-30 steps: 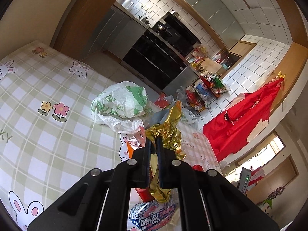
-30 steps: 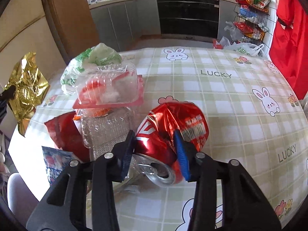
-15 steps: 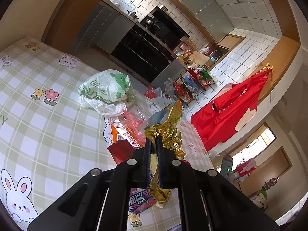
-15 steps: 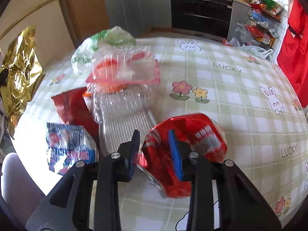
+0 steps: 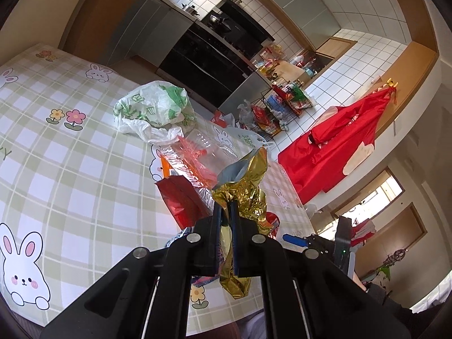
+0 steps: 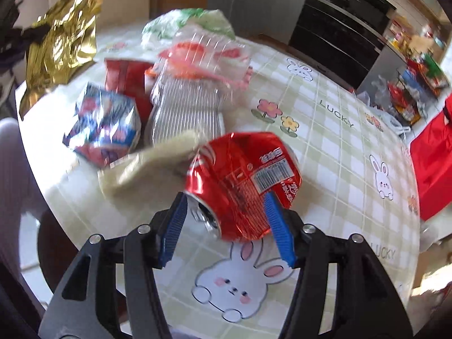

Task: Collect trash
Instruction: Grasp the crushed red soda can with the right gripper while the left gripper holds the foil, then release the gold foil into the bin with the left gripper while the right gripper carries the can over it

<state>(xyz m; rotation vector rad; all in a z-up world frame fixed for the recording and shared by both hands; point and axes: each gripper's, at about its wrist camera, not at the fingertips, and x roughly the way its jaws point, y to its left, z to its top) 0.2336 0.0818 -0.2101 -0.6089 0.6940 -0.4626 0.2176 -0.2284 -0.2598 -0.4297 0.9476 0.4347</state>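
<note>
Crushed red can point(image 6: 243, 180) lies nearest, dented and tipped on its side on the counter point(image 6: 333, 152), its silver mouth facing the right hand-held gripper point(image 6: 226, 228). That gripper's blue pads have just been opening; the can sits between them, and only the right pad seems to touch it. A second ago the pads pinched the can's rim. A blurred pale shape crosses just left of the can and I cannot make it out. The left hand-held gripper point(image 5: 225, 212) is clamped on a crumpled gold foil wrapper point(image 5: 245, 195), held up above the counter's near edge. Beyond lie a blue-and-red packet point(image 6: 104, 124), a red pouch point(image 5: 180, 200), clear plastic trays point(image 6: 195, 84), then a green-printed white bag point(image 5: 155, 107) farthest.
</note>
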